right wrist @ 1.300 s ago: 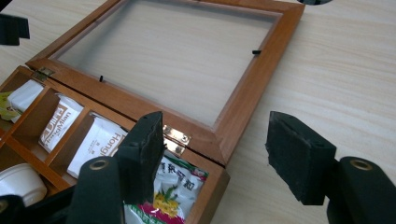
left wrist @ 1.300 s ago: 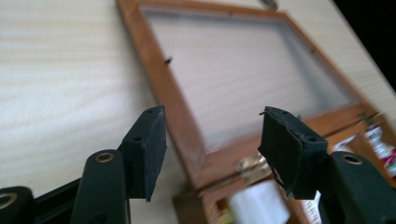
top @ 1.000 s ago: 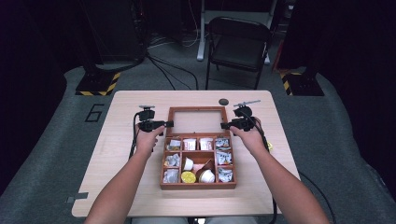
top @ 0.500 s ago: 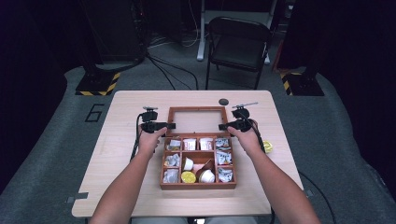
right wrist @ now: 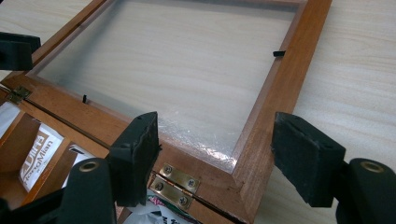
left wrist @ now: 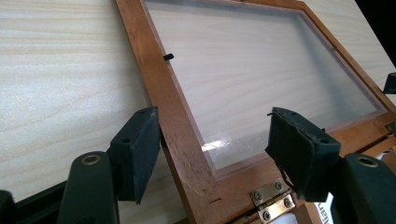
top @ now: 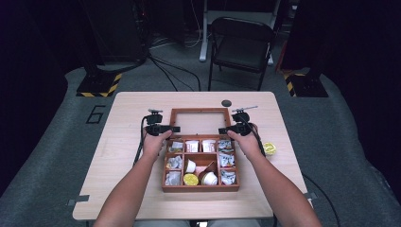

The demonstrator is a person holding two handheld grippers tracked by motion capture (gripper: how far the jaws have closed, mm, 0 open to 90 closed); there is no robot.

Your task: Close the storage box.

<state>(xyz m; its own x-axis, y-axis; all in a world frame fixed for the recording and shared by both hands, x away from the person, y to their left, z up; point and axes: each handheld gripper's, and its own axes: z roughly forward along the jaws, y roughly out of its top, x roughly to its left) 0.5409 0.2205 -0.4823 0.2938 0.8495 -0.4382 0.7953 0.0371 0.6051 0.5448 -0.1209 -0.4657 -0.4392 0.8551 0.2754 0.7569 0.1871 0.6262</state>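
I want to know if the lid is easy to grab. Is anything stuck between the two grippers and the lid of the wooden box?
Nothing visible is in the way. The lid lies open and flat on the table. The left gripper and the right gripper each straddle a side rail of its frame near a hinge, their jaws having just been opening, pads apparently not squeezing.

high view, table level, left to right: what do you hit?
Left gripper → lid → right gripper → yellow object near the table right edge.
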